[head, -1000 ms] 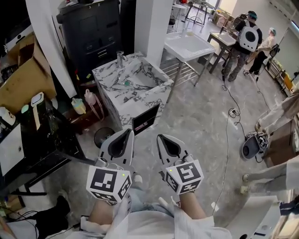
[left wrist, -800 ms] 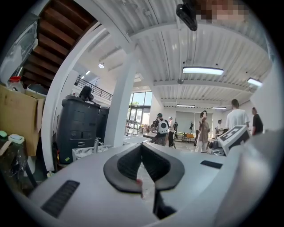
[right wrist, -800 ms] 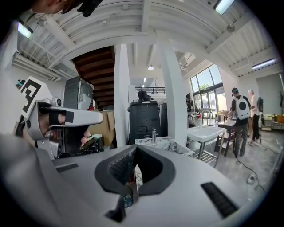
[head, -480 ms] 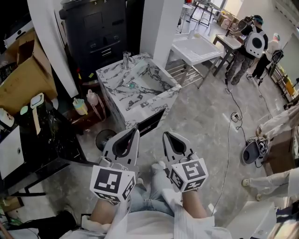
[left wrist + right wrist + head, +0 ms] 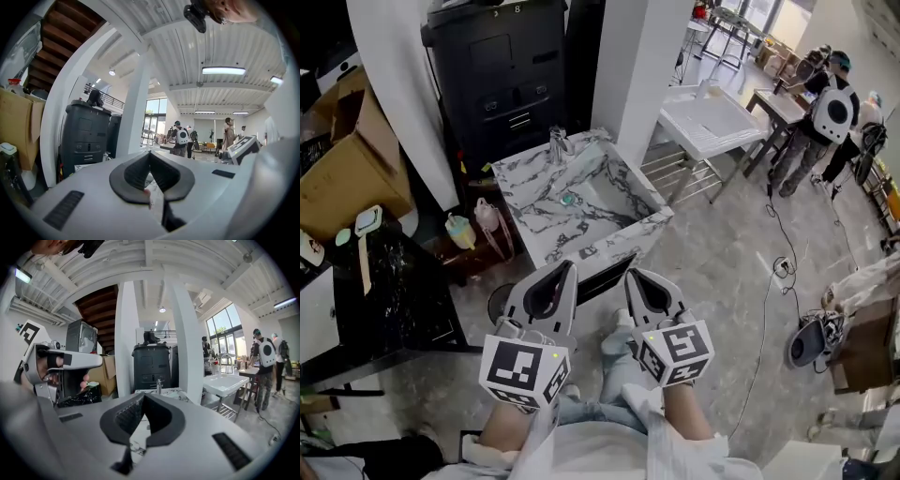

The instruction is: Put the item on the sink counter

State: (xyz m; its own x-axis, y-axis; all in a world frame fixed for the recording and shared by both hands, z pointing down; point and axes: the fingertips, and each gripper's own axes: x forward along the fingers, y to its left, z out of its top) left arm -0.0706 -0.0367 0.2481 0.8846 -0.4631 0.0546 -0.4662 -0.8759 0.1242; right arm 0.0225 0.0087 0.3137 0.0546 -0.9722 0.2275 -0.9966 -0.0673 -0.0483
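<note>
Since the task names no item and neither gripper carries one, the head view only offers candidates. The left gripper point(image 5: 565, 271) and right gripper point(image 5: 629, 276) hang side by side, low in the frame, both pointing at the marbled sink counter point(image 5: 521, 174), which is well apart from them. Just left of the counter, on a low shelf, stand 2 small bottles point(image 5: 460, 231), one with a pale green top, one pinkish. More small things lie on the black table point(image 5: 386, 281) further left, too small to name. My guess is that the item is 1 of the bottles.

From the left gripper view, the jaws meet at their tips with nothing gripped. The slit below them shows only a sliver of marble and a pinkish speck I cannot identify.

From the right gripper view, the jaws are likewise pressed together and empty, aimed at the counter and its tap point(image 5: 158, 385).

Judged by look, a bottle like these is light, stiff plastic with a smooth, somewhat slippery wall. It is hardly fragile but easy to tip. The best hold would be across the body at mid-height, below the cap, with the jaws opened first and the bottle kept upright.
</note>
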